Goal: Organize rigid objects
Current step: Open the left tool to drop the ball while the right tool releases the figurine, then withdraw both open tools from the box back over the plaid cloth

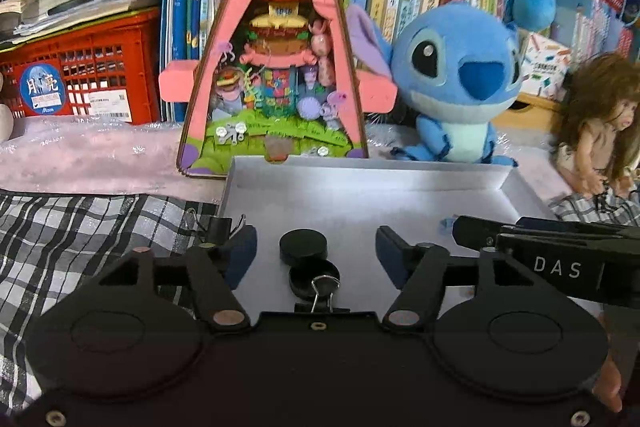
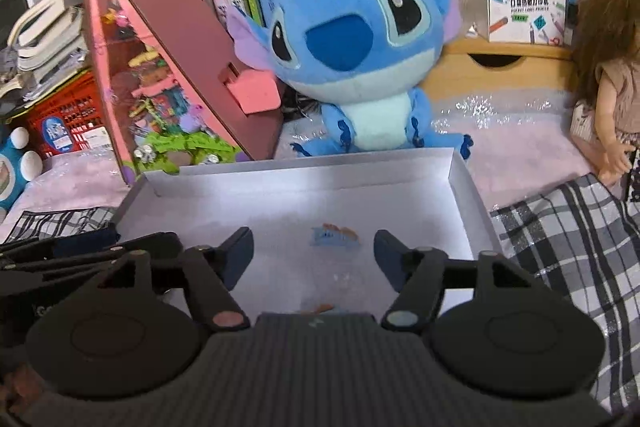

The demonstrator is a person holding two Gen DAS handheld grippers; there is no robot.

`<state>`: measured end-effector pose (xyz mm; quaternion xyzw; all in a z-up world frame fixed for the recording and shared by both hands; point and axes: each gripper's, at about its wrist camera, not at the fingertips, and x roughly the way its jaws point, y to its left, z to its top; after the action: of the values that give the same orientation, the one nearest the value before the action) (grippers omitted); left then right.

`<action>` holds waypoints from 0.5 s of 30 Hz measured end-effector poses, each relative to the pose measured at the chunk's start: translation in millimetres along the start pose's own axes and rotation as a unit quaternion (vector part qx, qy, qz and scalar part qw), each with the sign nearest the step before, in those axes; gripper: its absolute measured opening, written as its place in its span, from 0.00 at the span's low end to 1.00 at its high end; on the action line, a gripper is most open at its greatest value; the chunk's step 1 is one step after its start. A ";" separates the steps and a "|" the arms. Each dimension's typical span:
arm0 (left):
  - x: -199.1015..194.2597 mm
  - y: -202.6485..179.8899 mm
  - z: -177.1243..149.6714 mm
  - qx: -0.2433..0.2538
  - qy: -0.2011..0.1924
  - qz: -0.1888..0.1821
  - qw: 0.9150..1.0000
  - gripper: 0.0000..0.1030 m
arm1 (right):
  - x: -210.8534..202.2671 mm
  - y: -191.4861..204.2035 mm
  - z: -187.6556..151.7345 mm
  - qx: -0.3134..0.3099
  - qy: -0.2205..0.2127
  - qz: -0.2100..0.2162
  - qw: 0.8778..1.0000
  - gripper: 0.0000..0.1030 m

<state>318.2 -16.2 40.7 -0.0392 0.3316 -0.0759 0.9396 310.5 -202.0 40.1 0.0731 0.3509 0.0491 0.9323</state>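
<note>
Our left claw [image 1: 316, 253] stands spread above the shallow white box [image 1: 400, 175], nothing pinched between its fingers. Between those fingers, resting on the box floor, lies a black round lid [image 1: 303, 246], and just nearer to us its open black round case [image 1: 314, 277] with a small binder clip [image 1: 322, 293] leaning on it. Another binder clip [image 1: 218, 225] sits just outside the left finger, at the box's near-left corner.

Our right claw [image 2: 314, 253] is likewise spread and empty over the same box [image 2: 460, 187]. Between and just beyond its fingers lies a small blue and orange piece [image 2: 334, 235], too blurred for us to name; a second orange bit [image 2: 320, 307] peeks out close under the claw.

Beyond both claws sit a blue plush toy [image 2: 352, 55], a pink triangular display [image 1: 276, 39] and a doll [image 1: 600, 131].
</note>
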 end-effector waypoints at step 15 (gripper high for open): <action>-67.5 1.9 -27.2 0.024 -0.040 0.003 0.999 0.81 | -62.2 -5.7 -25.5 -0.022 -0.046 0.024 0.998 0.90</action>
<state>249.4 -3.6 61.0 -0.0190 0.2922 -0.0791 0.9529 247.3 -214.0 60.5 0.0630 0.3051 0.0757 0.9472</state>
